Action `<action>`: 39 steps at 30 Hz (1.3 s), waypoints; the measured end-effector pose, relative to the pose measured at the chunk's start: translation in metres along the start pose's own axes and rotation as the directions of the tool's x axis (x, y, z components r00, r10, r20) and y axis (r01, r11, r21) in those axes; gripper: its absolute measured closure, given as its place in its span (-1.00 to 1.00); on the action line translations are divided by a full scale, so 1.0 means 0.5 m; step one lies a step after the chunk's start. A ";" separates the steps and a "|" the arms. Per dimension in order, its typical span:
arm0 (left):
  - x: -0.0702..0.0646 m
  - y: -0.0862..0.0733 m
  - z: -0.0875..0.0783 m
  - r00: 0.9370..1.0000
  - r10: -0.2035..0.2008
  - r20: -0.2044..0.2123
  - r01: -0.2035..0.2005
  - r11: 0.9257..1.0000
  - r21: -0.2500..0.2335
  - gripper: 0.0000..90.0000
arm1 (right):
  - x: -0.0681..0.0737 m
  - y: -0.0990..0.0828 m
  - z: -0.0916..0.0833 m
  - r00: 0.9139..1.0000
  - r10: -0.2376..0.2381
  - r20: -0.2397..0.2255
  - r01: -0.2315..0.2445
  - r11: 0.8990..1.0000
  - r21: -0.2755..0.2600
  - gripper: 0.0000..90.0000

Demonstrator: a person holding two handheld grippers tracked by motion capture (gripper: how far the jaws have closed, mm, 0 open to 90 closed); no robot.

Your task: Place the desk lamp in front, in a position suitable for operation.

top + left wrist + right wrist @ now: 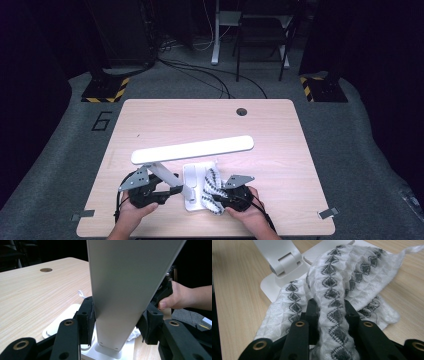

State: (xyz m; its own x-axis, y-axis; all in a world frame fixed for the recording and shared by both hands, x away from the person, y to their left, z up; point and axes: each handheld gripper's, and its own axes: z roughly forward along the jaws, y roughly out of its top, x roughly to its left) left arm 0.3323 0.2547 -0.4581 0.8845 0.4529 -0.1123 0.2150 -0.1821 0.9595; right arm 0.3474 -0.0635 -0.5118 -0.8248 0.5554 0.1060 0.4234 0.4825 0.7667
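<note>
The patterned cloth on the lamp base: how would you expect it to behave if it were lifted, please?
The cloth would probably droop limply: it already lies in bunched folds over the lamp base. It looks light and loosely knitted, so its loose edge may drag or snag on the hinge.

The high view looks forward and down from above the person's side of the surface (pixel 150 115), far enough back to take in the whole desk lamp (pixel 192 150). The left gripper view rides on the left claw (pixel 117 322), facing up along the lamp's arm from very near, its base just below. The right gripper view rides on the right claw (pixel 329 312), close over the patterned cloth (pixel 352 277) beside the lamp's base. All three views share the lamp's base and the surface around it.
</note>
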 end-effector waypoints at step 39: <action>-0.005 0.003 0.003 0.999 0.015 0.041 -0.015 1.000 0.020 0.18 | 0.018 0.097 0.077 0.999 -0.044 -0.010 0.044 0.998 -0.046 0.59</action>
State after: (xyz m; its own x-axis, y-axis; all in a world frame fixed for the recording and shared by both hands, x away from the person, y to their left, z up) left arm 0.3311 0.2517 -0.4568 0.9039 0.4137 -0.1088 0.2095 -0.2063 0.9558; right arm 0.3750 -0.0091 -0.4980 -0.8464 0.5268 0.0779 0.3691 0.4749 0.7989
